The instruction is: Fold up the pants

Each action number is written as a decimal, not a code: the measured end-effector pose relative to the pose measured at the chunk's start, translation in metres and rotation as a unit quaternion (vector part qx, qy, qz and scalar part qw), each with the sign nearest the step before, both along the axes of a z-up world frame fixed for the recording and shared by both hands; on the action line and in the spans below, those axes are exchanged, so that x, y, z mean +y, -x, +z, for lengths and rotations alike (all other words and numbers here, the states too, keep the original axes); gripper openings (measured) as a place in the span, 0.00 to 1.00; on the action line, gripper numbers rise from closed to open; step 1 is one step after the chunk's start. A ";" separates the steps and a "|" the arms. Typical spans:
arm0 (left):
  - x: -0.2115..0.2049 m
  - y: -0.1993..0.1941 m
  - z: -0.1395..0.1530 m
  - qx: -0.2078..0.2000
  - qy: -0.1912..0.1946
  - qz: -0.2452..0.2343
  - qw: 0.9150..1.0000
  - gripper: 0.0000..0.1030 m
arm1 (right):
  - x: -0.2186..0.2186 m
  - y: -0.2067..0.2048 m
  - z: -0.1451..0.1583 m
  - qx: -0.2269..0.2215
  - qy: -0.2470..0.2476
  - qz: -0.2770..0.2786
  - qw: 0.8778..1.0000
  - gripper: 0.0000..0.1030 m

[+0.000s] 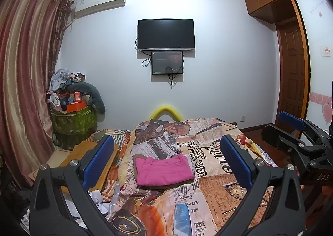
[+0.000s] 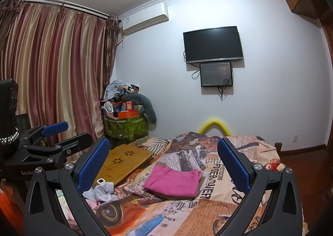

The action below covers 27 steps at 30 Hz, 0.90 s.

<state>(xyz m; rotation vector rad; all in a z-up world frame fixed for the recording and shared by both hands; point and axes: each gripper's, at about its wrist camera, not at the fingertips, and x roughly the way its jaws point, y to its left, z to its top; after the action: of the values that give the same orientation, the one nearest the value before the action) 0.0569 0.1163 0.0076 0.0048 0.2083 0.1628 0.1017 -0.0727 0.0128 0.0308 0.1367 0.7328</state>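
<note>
Ahead of both tongs and well below them, a bed [image 1: 224,175] under a newspaper-print cover, filling the lower view. Off to the left of the tongs, a bamboo lap tray [image 2: 127,161] at the bed's edge, with crumpled pale cloth [image 2: 100,191] just in front of it. Dead centre between the blue pads, the pink pants [image 1: 163,170], already folded into a neat flat rectangle, lying on top of a second, tan garment [image 2: 200,184] that peeks out along the edges. Left gripper [image 1: 166,161] spread wide, holding nothing, hanging clear above the bed; right gripper [image 2: 163,163] likewise spread and empty, just beside its partner. Looks close to finished. Risks from here: diving back in and snagging the top layer, undoing the fold; pinching the tan piece along with the pink; dragging the loose bedcover and sliding the whole stack toward that tray.
</note>
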 end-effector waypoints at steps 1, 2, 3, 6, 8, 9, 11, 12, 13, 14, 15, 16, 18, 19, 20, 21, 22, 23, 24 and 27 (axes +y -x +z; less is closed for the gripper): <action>0.000 0.000 0.000 0.000 0.000 -0.001 1.000 1.00 | 0.000 0.000 0.000 0.000 0.000 0.000 1.000 1.00; -0.001 0.000 0.000 0.000 0.000 -0.001 1.000 1.00 | -0.001 0.000 0.001 0.000 0.000 -0.001 1.000 1.00; -0.001 -0.001 0.000 0.000 -0.001 -0.001 1.000 1.00 | -0.001 0.000 0.001 0.000 -0.001 -0.001 1.000 1.00; 0.000 -0.001 0.000 0.000 -0.001 -0.002 1.000 1.00 | -0.001 0.000 0.001 0.000 -0.002 -0.002 1.000 1.00; -0.001 -0.001 0.000 0.000 -0.001 -0.003 1.000 1.00 | -0.002 0.000 0.002 0.000 -0.002 -0.002 1.000 1.00; -0.001 -0.001 -0.001 0.001 -0.002 -0.003 1.000 1.00 | -0.002 0.000 0.001 0.001 -0.002 -0.003 1.000 1.00; -0.001 0.000 -0.001 0.002 -0.002 -0.005 1.000 1.00 | -0.002 0.000 0.001 0.001 -0.003 -0.003 1.000 1.00; -0.002 -0.001 -0.001 0.002 -0.003 -0.008 1.000 1.00 | -0.002 0.000 0.001 0.002 -0.003 -0.003 1.000 1.00; -0.002 -0.001 -0.002 0.003 -0.004 -0.010 1.000 1.00 | -0.003 0.000 0.001 0.003 -0.004 -0.003 1.000 1.00; -0.002 -0.001 -0.002 0.003 -0.004 -0.011 1.000 1.00 | -0.003 -0.001 0.002 0.003 -0.005 -0.004 1.000 1.00; -0.002 0.000 -0.002 0.002 -0.005 -0.012 1.000 1.00 | -0.003 -0.001 0.003 0.003 -0.005 -0.004 1.000 1.00; -0.002 0.001 -0.002 0.002 -0.005 -0.013 1.000 1.00 | -0.003 -0.001 0.003 0.003 -0.005 -0.004 1.000 1.00; -0.003 0.001 -0.003 0.003 -0.006 -0.017 1.000 1.00 | -0.003 -0.001 0.003 0.004 -0.005 -0.005 1.000 1.00; -0.003 0.001 -0.003 0.005 -0.007 -0.019 1.000 1.00 | -0.003 -0.001 0.003 0.004 -0.005 -0.005 1.000 1.00; -0.003 0.000 -0.003 0.006 -0.007 -0.020 1.000 1.00 | -0.003 -0.001 0.002 0.004 -0.004 -0.004 1.000 1.00; -0.004 0.000 -0.003 0.007 -0.008 -0.021 1.000 1.00 | -0.003 0.000 0.002 0.005 -0.004 -0.004 1.000 1.00; -0.004 -0.001 -0.003 0.008 -0.008 -0.022 1.000 1.00 | -0.003 0.001 0.002 0.004 -0.004 -0.005 1.000 1.00; -0.004 -0.001 -0.003 0.009 -0.008 -0.022 1.000 1.00 | -0.002 0.001 0.002 0.004 -0.004 -0.004 1.000 1.00; -0.004 -0.001 -0.003 0.009 -0.007 -0.023 1.000 1.00 | -0.003 0.000 0.002 0.004 -0.004 -0.005 1.000 1.00; -0.003 0.000 -0.003 0.010 -0.004 -0.025 1.000 1.00 | -0.002 0.001 0.002 0.005 -0.003 -0.005 1.000 1.00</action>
<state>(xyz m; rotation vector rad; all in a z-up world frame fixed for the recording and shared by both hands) 0.0571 0.1128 0.0045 0.0188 0.2270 0.1140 0.1010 -0.0749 0.0147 0.0410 0.1427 0.7240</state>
